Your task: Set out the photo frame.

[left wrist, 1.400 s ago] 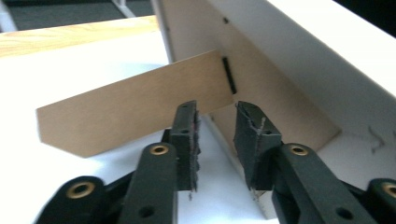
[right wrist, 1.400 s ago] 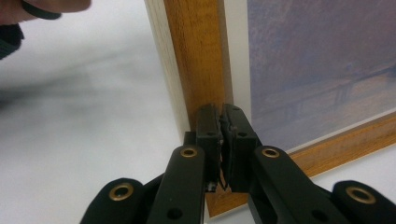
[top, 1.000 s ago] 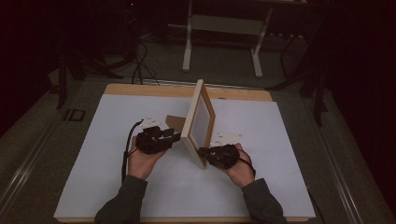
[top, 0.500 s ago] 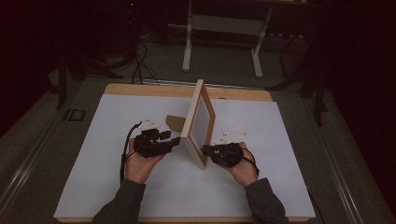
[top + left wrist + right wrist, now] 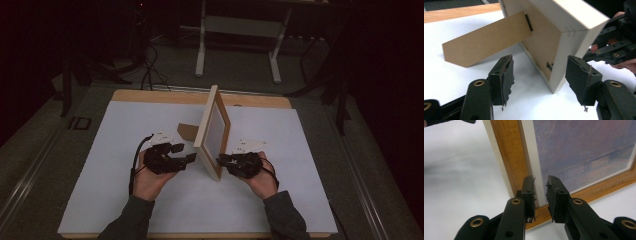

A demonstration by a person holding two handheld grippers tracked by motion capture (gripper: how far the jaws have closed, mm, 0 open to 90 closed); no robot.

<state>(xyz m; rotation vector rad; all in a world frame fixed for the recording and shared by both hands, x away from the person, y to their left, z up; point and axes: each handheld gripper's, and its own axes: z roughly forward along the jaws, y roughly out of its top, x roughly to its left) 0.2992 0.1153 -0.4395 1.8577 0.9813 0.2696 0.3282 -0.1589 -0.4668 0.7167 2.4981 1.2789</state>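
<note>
Picture frame (image 5: 214,131) stands upright mid-table on its cardboard easel leg (image 5: 486,40), between both grippers; left gripper (image 5: 186,156) behind it has just been opening wide, nothing gripped; right gripper (image 5: 540,187) at its front, slightly apart, has been opening too; no legible writing

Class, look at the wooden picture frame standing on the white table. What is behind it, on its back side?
A brown cardboard easel strut hinges from the wooden picture frame's brown backing board and slants down to the white table, propping it. The left gripper stands open there. The print is hidden from this side.

both grippers (image 5: 192,158) (image 5: 220,160) level, jaws just opening
</note>
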